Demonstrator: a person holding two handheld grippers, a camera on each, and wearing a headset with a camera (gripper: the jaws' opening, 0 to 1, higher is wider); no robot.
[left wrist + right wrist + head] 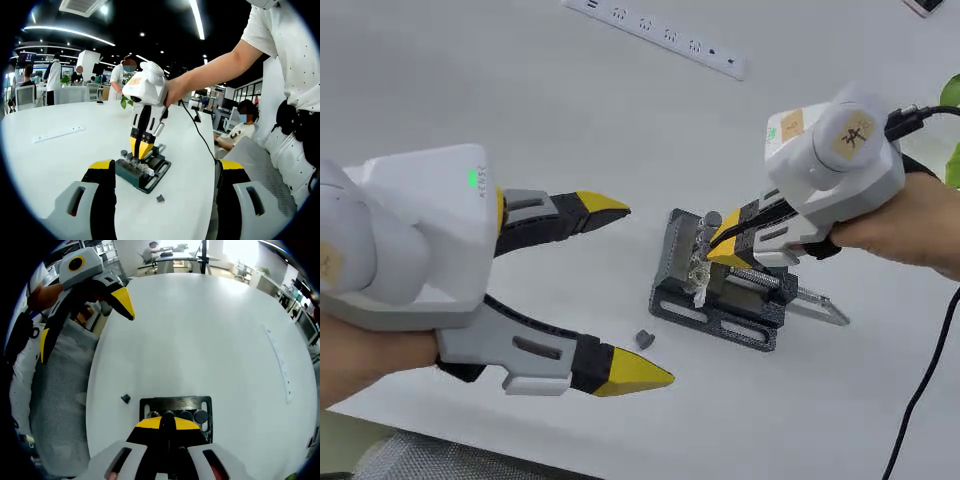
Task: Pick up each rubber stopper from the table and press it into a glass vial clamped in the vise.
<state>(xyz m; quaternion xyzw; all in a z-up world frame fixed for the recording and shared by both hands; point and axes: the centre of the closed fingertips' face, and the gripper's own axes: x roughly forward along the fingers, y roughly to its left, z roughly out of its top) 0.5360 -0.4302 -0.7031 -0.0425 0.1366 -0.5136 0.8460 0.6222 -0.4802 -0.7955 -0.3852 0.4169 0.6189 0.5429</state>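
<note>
On a white table (520,120), a dark vise (720,300) clamps small glass vials (699,268), some capped grey, the right gripper (720,245) sitting on them with jaws nearly together, possibly pinching a stopper, the left gripper (648,293) wide open and empty, one loose rubber stopper (644,339) beside the vise.
</note>
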